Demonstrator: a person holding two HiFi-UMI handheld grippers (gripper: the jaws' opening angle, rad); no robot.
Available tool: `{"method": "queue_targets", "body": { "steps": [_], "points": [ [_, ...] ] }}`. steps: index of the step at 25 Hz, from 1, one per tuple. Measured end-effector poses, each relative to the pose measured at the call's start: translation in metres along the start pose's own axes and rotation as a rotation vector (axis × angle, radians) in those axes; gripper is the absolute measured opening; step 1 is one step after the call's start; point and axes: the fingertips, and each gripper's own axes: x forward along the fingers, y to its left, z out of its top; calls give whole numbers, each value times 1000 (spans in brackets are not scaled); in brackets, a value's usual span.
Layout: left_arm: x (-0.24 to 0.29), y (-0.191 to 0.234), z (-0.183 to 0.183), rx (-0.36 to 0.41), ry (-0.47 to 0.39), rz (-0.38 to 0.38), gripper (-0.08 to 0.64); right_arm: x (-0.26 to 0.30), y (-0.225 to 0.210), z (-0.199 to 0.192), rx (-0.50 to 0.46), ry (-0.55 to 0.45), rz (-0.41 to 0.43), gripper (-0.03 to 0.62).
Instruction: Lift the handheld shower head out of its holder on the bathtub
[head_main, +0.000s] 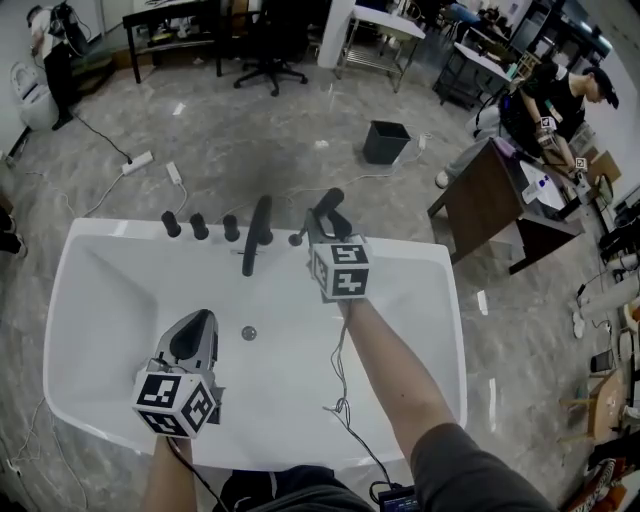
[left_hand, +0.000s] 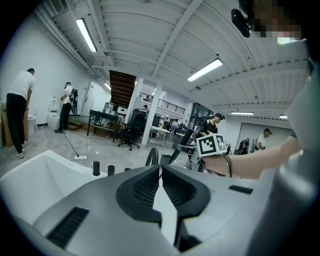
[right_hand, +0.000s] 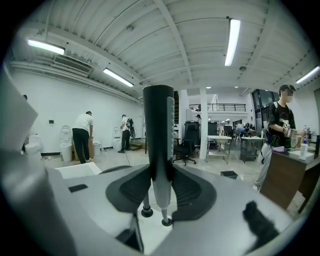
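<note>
The black handheld shower head (head_main: 331, 199) stands upright between the jaws of my right gripper (head_main: 322, 222), above the back rim of the white bathtub (head_main: 440, 300). In the right gripper view its dark handle (right_hand: 159, 130) rises straight from the pads, which my right gripper (right_hand: 161, 175) presses on it. Its grey lower end hangs over a small black socket (right_hand: 146, 212) on the rim. My left gripper (head_main: 197, 320) hovers over the tub's basin, at the left. It is shut with nothing in it (left_hand: 161, 169). From there the right hand's marker cube (left_hand: 210, 145) shows.
A black spout (head_main: 258, 235) and three black knobs (head_main: 200, 227) line the tub's back rim, and a drain (head_main: 248, 333) sits in the basin. On the floor beyond are a black bin (head_main: 386, 142), power strips (head_main: 138, 161) and a wooden desk (head_main: 495, 200).
</note>
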Motion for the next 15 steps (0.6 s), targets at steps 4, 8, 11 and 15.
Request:
{"method": "queue_targets", "body": {
  "steps": [4, 8, 11, 15],
  "points": [
    [-20, -8, 6, -3, -18, -5, 26, -21, 6, 15, -2, -16, 1, 138],
    [-36, -14, 15, -4, -38, -9, 26, -42, 11, 29, -5, -39, -4, 138],
    [-46, -19, 22, 0, -48, -20, 26, -61, 16, 39, 1, -56, -4, 138],
    [-60, -28, 37, -5, -74, -37, 26, -87, 22, 55, 2, -74, -9, 138]
  ]
}}
